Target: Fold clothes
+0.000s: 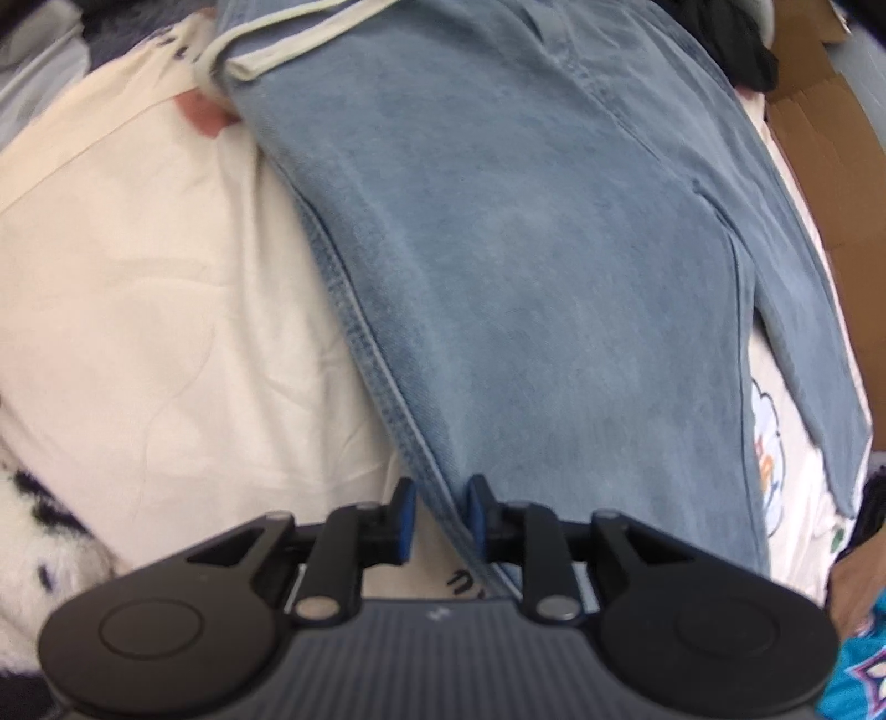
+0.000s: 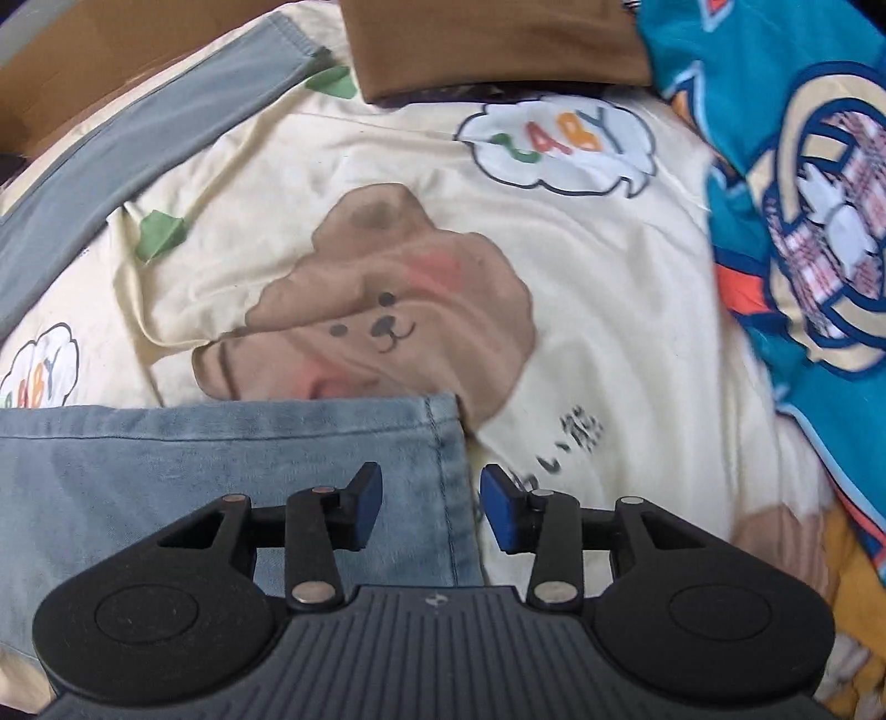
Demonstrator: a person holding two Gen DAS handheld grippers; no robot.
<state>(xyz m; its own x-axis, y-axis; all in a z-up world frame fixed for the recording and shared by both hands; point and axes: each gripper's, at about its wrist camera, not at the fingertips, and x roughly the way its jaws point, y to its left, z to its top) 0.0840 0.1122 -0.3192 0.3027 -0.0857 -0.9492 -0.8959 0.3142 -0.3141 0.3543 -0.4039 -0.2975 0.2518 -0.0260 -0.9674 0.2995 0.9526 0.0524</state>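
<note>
- A cream cotton bedsheet printed with a brown cartoon bear point(image 2: 581, 266) and a "BABY" cloud covers the whole work surface, creased around the bear's face.
- The light blue denim jeans point(image 1: 526, 249) lie on that sheet, running as a long band from the left gripper up to the far edge of the left wrist view; a cream-edged hem is folded over at their far end.
- In the right wrist view a stitched corner of the jeans sits on the bear print, at the lower left.
- A teal printed garment point(image 2: 775, 83) is bunched along the right edge, a brown cloth point(image 2: 498, 44) at the top.
- The left gripper point(image 1: 440, 518) stands narrow, the jeans' stitched side seam between its blue pads; whether the pads pinch it I cannot tell.
- The right gripper point(image 2: 431, 507) stands moderately apart over the jeans' hemmed edge, pads clear of the cloth.
</note>
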